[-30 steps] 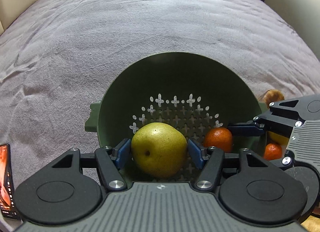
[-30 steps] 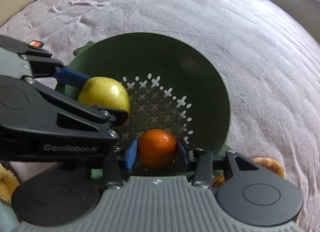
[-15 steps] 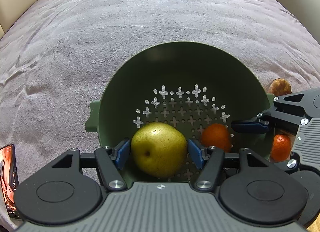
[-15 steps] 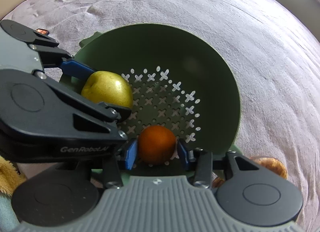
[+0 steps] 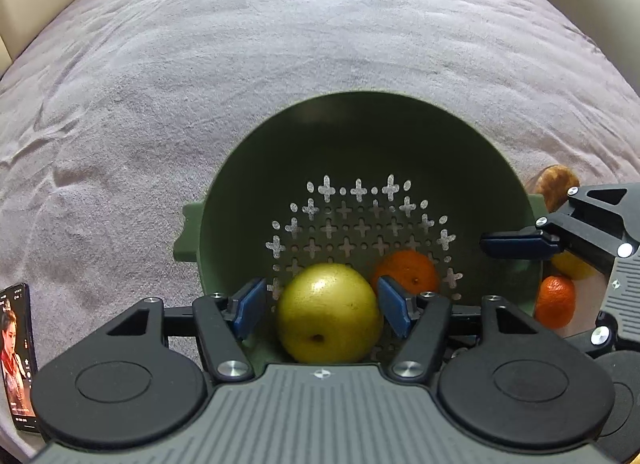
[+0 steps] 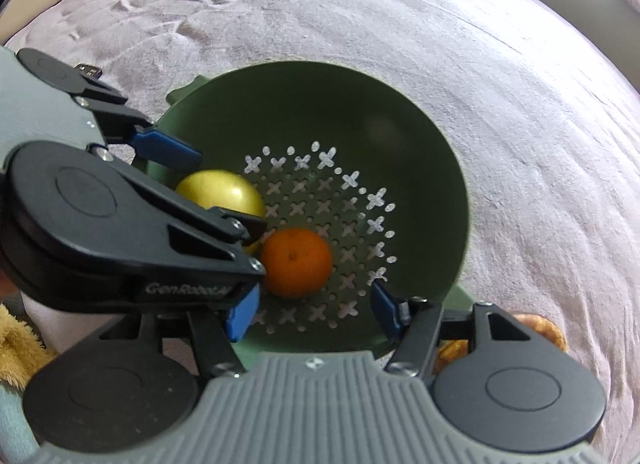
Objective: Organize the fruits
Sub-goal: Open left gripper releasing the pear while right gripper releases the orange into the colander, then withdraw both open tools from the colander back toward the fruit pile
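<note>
Colander (image 5: pixel 360 135) matt green plastic; bedspread (image 5: pixel 280 43) soft napped cloth; pear (image 5: pixel 329 312) glossy; orange (image 6: pixel 296 262) finely dimpled.

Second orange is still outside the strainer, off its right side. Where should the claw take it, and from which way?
Judging by its round shape, grip the second orange across its widest middle. Come from above, since the green strainer wall stands close on its left and a yellow fruit crowds it behind. The right claw, now opening, is nearest.
</note>
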